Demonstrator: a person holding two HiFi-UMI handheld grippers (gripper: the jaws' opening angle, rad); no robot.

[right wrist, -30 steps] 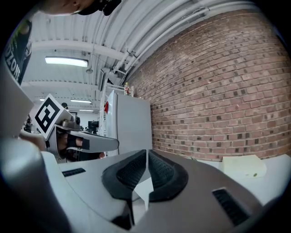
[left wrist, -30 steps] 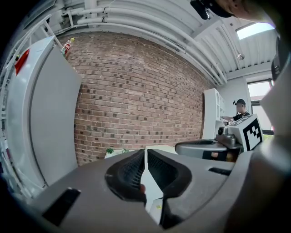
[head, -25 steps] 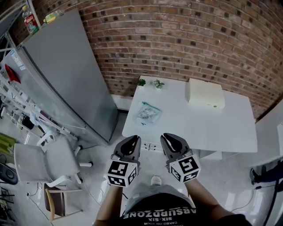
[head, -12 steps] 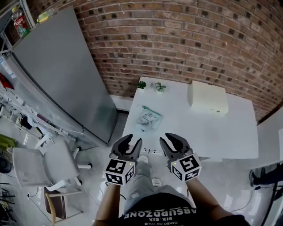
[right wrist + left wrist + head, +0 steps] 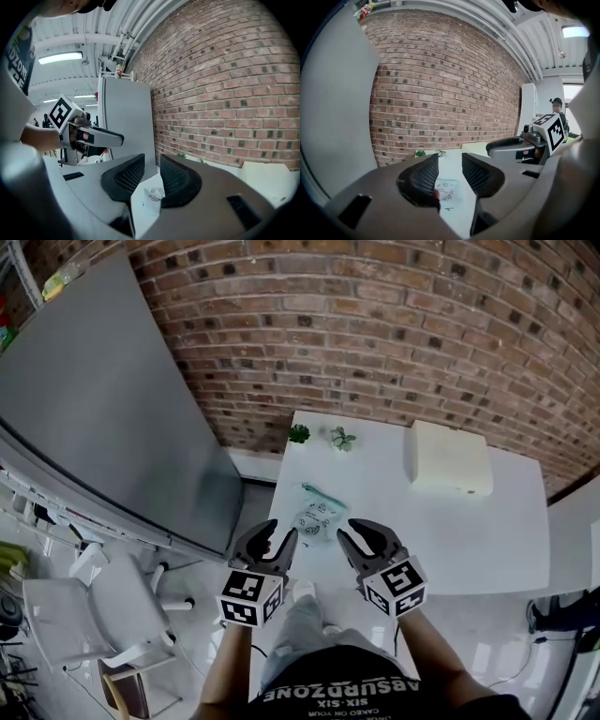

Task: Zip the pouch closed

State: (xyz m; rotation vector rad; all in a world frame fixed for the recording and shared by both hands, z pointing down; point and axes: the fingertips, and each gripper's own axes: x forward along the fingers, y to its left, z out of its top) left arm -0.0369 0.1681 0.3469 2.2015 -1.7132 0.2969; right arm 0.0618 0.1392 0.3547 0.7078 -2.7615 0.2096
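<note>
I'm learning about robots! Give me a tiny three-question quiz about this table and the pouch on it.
1. True or false: the see-through printed plastic pouch lies on the white table.
2. What stands at the table's far edge, by the red brick wall? A) two small green plants B) a blue kettle C) a stack of books
3. Is the right claw open or shut?
Key: 1 true. 2 A. 3 open, holding nothing.
</note>
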